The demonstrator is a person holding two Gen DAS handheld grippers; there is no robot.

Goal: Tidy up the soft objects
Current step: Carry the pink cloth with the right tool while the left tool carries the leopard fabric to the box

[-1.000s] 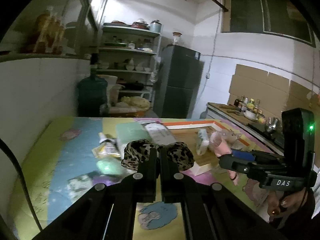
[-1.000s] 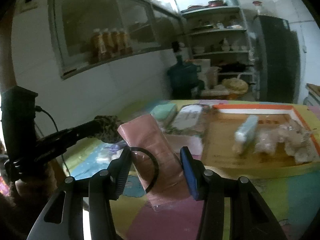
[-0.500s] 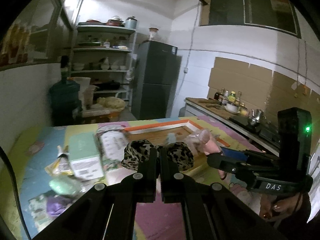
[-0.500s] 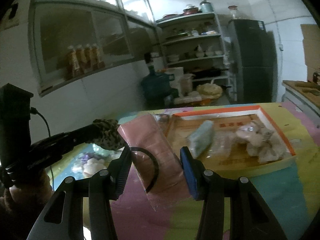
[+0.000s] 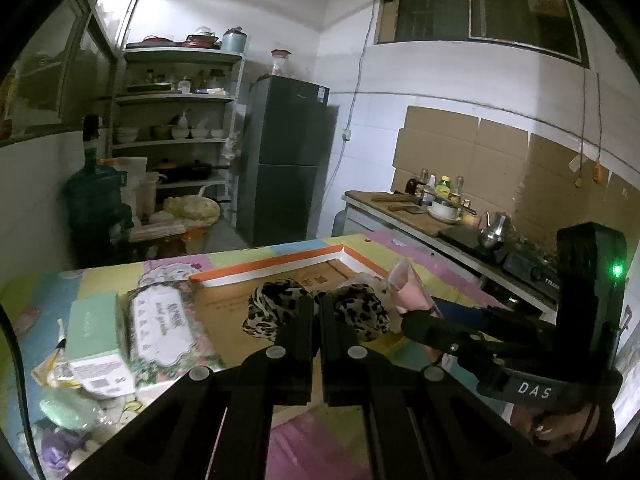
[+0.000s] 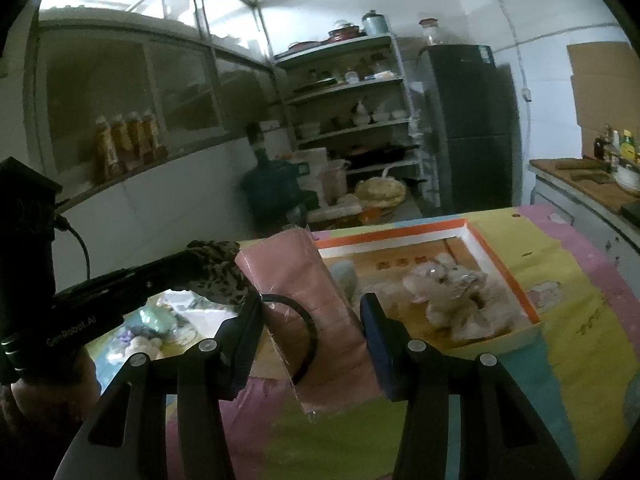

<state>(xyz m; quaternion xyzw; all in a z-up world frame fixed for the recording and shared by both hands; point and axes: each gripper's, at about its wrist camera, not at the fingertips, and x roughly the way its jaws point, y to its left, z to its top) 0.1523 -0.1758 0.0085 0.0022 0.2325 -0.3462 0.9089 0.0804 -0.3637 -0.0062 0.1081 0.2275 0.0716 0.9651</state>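
Observation:
My left gripper (image 5: 318,300) is shut on a leopard-print scrunchie (image 5: 352,314), which bulges out on both sides of the fingers. It hangs just over the near edge of the orange-rimmed cardboard box (image 5: 272,268). My right gripper (image 6: 312,308) is shut on a pink packet in clear wrap (image 6: 304,280), with a black hair band around it, held a little before the same box (image 6: 400,230). Inside the box lie a fluffy beige plush toy (image 6: 452,292) and a pale green soft item (image 6: 346,276). The left gripper with the scrunchie (image 6: 218,266) shows at the left of the right wrist view.
Left of the box on the colourful mat lie a floral-labelled pack (image 5: 160,320), a mint green box (image 5: 96,332) and small wrapped items (image 5: 64,412). Behind stand a water jug (image 5: 94,200), shelves (image 5: 176,120) and a fridge (image 5: 286,160); a counter (image 5: 432,220) runs along the right.
Both grippers have swung to the right, toward the cardboard box, carrying the scrunchie and the pink packet. The box and plush toy now sit closer and more central in both views.

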